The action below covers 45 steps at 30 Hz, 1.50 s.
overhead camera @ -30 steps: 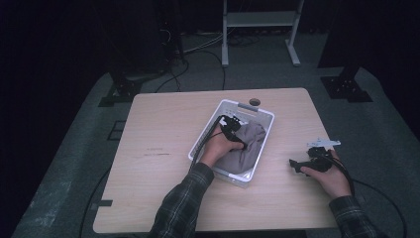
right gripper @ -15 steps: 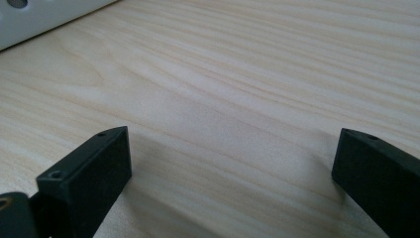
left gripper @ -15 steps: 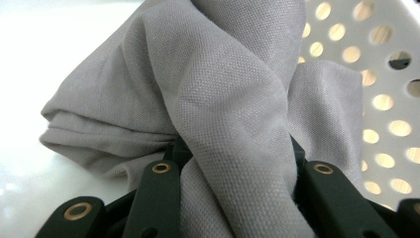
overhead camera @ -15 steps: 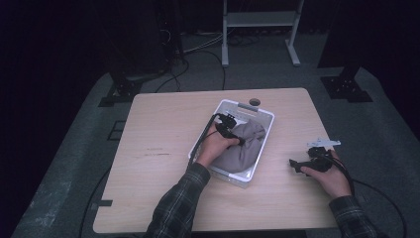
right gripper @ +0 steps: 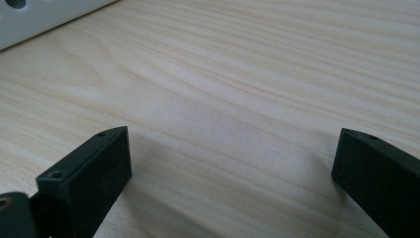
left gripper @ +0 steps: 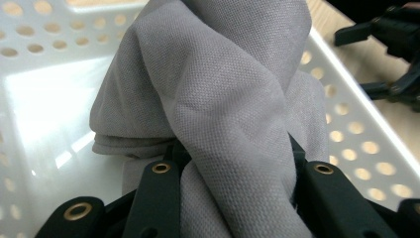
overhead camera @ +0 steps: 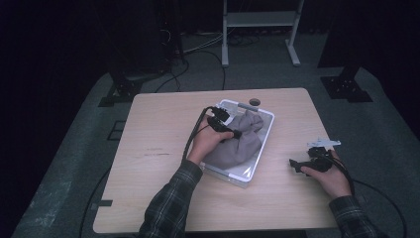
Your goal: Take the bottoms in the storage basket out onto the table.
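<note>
While the left gripper (left gripper: 237,198) pinches the grey cloth (overhead camera: 242,141) inside the basket (overhead camera: 270,119) — folds trailing ahead — the right gripper (right gripper: 233,163) gapes empty near the table's (overhead camera: 163,129) right edge

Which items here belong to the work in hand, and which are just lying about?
In the job:
- crumpled grey woven cloth
- white perforated plastic basket holding it
- left gripper, shut on the cloth after closing
- right gripper, open, empty, resting on the light wooden table

Lying about:
- white metal stand behind the table
- black floor cables
</note>
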Motion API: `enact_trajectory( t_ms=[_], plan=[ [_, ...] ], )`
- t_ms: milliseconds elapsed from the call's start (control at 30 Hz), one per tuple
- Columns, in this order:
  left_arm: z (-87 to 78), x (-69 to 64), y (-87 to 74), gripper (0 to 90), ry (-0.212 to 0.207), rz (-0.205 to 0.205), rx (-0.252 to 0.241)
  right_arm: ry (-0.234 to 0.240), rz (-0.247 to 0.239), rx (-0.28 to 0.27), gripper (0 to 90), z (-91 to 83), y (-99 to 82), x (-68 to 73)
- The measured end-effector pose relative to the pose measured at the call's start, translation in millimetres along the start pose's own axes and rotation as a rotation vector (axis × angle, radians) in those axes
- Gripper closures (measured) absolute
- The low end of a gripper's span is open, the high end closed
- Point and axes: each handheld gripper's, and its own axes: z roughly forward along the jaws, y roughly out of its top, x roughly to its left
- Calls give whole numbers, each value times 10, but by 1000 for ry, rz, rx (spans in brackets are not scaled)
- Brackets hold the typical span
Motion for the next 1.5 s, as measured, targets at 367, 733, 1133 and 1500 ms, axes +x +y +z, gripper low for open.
enact_trajectory(
  t_ms=[367,733,1133,1500],
  plan=[
    [-305,7,73,639,-14,19,-42,-1,2,0,8,0,0,0],
    [-596,-6,119,640,-14,36,-80,-3,4,0,8,-1,0,0],
    [-977,19,146,644,5,42,-113,-6,4,-1,8,0,0,-3],
    [-1309,139,60,644,47,26,-150,-7,5,-2,8,0,-1,-3]
  ],
)
